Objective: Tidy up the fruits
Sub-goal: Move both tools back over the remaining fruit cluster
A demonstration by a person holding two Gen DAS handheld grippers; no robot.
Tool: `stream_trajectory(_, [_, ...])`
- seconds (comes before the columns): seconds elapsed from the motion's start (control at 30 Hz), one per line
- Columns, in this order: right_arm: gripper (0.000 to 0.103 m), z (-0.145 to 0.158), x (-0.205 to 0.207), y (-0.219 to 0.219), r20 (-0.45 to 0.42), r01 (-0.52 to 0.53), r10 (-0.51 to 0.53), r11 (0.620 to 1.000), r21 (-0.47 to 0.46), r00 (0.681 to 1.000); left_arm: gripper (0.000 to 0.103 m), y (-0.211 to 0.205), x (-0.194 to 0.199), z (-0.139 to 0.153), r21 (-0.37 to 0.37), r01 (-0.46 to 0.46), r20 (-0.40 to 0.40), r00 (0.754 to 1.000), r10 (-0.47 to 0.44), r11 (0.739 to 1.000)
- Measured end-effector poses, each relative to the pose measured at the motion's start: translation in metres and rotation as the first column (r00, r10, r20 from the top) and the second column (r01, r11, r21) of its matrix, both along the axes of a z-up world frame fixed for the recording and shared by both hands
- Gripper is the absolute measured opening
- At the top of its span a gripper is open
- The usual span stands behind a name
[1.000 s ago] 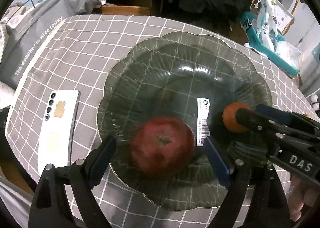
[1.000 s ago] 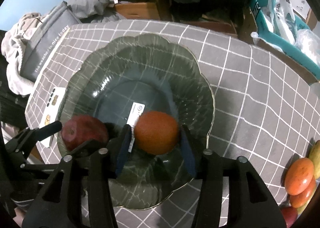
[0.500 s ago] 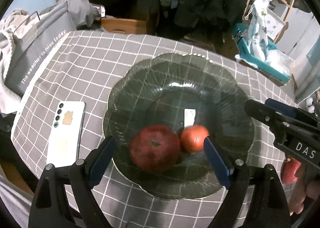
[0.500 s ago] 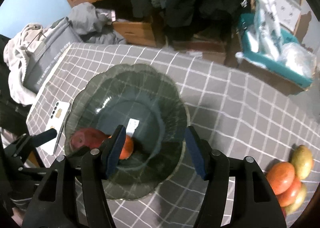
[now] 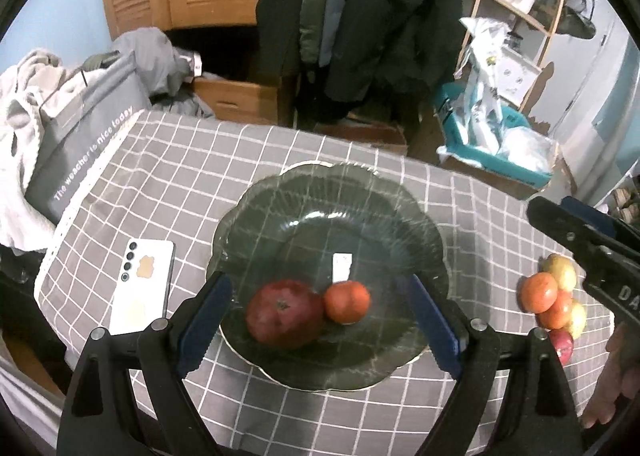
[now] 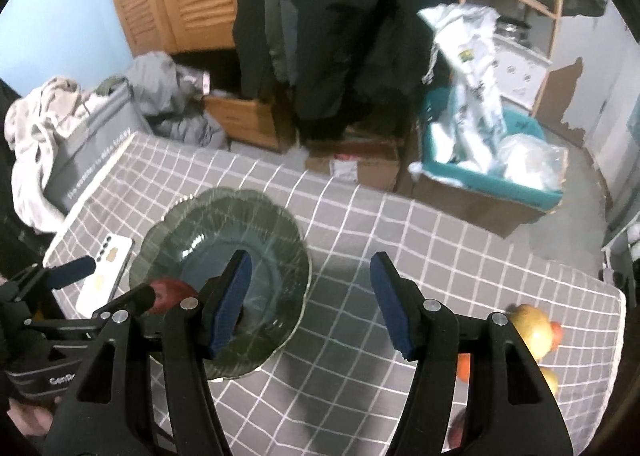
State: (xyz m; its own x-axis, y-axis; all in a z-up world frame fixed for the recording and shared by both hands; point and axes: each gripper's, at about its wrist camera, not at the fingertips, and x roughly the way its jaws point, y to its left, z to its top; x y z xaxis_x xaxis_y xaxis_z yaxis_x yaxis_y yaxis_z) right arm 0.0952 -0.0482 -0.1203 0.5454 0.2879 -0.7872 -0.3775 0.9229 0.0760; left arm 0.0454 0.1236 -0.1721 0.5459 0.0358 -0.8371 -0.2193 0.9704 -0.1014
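A dark green scalloped glass plate (image 5: 332,208) (image 6: 208,216) sits on the grey checked tablecloth. In it lie a dark red apple (image 5: 284,314) (image 6: 170,292) and a smaller orange fruit (image 5: 346,302), side by side. My left gripper (image 5: 320,320) hangs open above them, touching neither. My right gripper (image 6: 310,304) is above the cloth to the right of the plate, its jaws opening with nothing between them. Several loose fruits (image 5: 554,302) (image 6: 532,330) are piled near the table's right edge.
A white phone (image 5: 144,288) (image 6: 106,276) lies left of the plate. A grey bag (image 5: 80,148) stands at the table's left edge. Beyond the table are wooden drawers, hanging coats and a teal bin (image 6: 492,164) of plastic bags.
The right gripper let go of the orange fruit in the plate, opened wider and rose away to the right. The left gripper also rose above the apple. The fruit pile came into view.
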Motion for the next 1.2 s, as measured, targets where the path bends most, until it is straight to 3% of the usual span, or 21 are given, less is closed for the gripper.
stream_trajectory(0.1, [0.075,0.016,-0.008,-0.013,0.043,0.024,-0.025,1.000,0.016,0.999,0.090,-0.007,-0.003,0.011,-0.001,0.013,0.026,1.000,-0.013,1.000])
stream_trajectory(0.37, [0.079,0.051,-0.031,-0.048,0.125,0.069,-0.071,0.997,0.023,0.990,0.100,-0.038,-0.011,0.040,0.025,0.072,0.101,0.992,-0.074,0.997])
stream_trajectory(0.57, [0.082,0.069,-0.050,-0.076,0.169,0.102,-0.103,0.995,0.016,0.980,0.101,-0.063,-0.014,0.057,0.032,0.121,0.134,0.983,-0.124,0.992])
stream_trajectory(1.2, [0.084,0.082,-0.090,-0.175,0.216,0.264,-0.261,0.964,0.015,0.941,0.101,-0.144,-0.016,0.080,0.043,0.277,0.176,0.944,-0.280,0.960])
